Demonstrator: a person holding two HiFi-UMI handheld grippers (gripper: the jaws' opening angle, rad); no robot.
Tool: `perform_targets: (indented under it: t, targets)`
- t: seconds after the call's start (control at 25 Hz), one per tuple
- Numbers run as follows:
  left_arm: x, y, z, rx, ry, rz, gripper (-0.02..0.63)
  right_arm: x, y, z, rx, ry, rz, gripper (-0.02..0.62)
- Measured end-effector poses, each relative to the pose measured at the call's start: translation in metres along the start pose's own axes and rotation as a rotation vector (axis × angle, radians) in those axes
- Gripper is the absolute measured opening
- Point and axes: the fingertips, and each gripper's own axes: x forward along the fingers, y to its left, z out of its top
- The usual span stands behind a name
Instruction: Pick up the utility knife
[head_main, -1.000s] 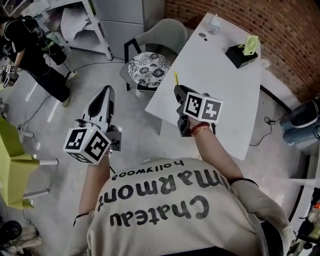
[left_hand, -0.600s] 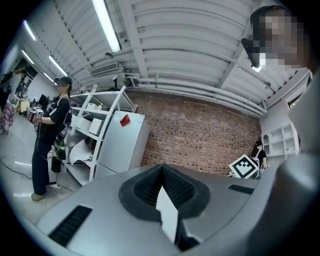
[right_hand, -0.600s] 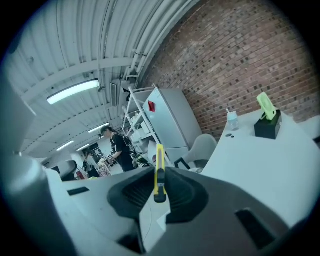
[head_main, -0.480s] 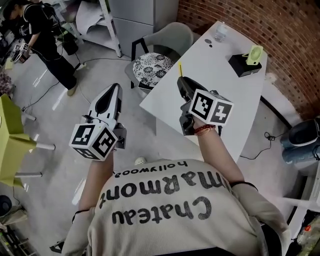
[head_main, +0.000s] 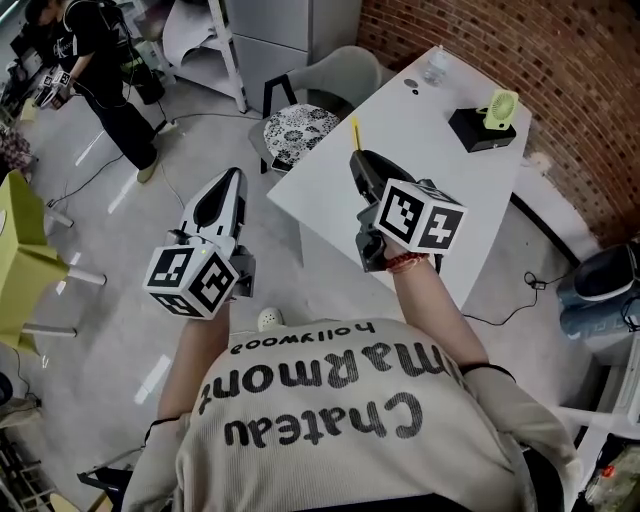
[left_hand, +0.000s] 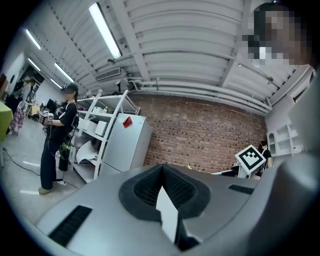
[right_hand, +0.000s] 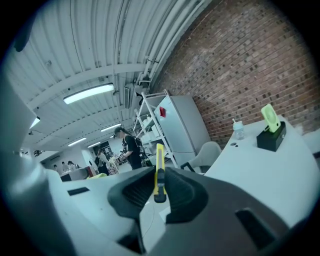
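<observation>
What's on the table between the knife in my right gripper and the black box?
Nothing; the head view shows bare table from knife to black box.

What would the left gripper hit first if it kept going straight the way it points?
Nothing close. The left gripper points level, likely passing above the chair. First in line looks like the white cabinet or the brick wall right beside it; which one, I cannot tell.

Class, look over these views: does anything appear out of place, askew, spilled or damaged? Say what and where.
Nothing spilled or damaged. The one oddity: the yellow utility knife is off the white table, clamped in the right tongs and poking out past their tips. The left tongs are shut and empty.
</observation>
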Motion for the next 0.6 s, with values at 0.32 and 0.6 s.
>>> perform_targets:
  t: [0.32,0.6]
  targets:
    - [-0.027,-0.025,-0.02,-0.016,0.028,0.089,0.0,-0.045,0.005,-0.003,-0.094,-0.019,0.014,0.067]
    - [-0.042,-0.05,-0.031,-0.028,0.032,0.097,0.0,-0.074,0.004,-0.01,-0.127,-0.043,0.02,0.067]
